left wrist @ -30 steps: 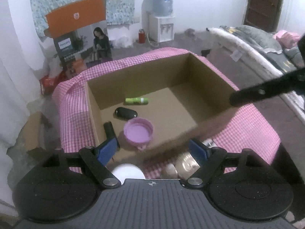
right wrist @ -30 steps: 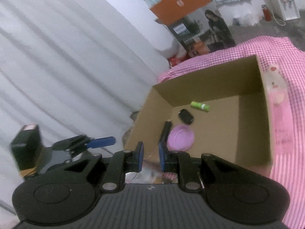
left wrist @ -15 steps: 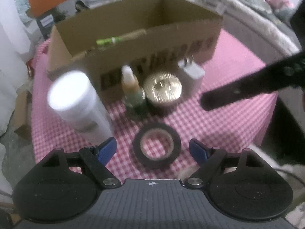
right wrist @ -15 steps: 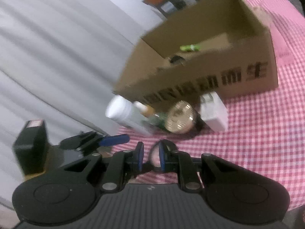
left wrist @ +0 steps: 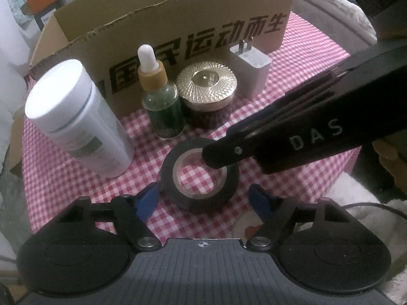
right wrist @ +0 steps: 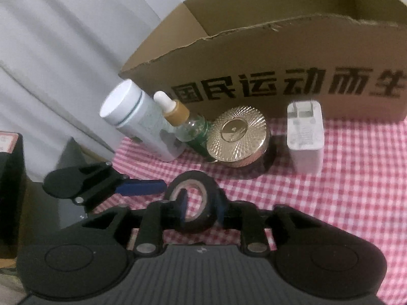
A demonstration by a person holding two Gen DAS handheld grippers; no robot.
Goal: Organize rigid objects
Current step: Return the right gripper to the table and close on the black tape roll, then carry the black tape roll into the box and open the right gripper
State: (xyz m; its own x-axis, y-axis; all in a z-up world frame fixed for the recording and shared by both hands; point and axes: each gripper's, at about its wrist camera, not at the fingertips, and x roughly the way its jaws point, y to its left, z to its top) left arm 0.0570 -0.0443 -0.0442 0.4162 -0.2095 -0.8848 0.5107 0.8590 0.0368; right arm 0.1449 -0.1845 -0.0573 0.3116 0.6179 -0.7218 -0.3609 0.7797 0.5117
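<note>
A black tape roll [left wrist: 201, 175] lies flat on the pink checked cloth [left wrist: 292, 81]. My left gripper [left wrist: 203, 199] is open, its blue pads either side of the roll's near edge. My right gripper [right wrist: 201, 204] has one finger inside the roll's hole and one outside, around the roll's [right wrist: 203, 203] wall; contact is unclear. Behind stand a white bottle [left wrist: 76, 119], a green dropper bottle [left wrist: 162, 101], a gold-lidded jar [left wrist: 207, 89] and a white charger [left wrist: 250, 63], in front of a cardboard box [left wrist: 178, 30].
The right gripper's black body [left wrist: 318, 127] crosses the left wrist view from the right. The left gripper [right wrist: 106, 183] shows at the left of the right wrist view. White curtain [right wrist: 63, 50] hangs left of the table. The cloth's near edge drops off close below the roll.
Both grippers came down from above the box to the table in front of it. My right gripper opened and now straddles the tape roll's wall; the left gripper moved up to the roll.
</note>
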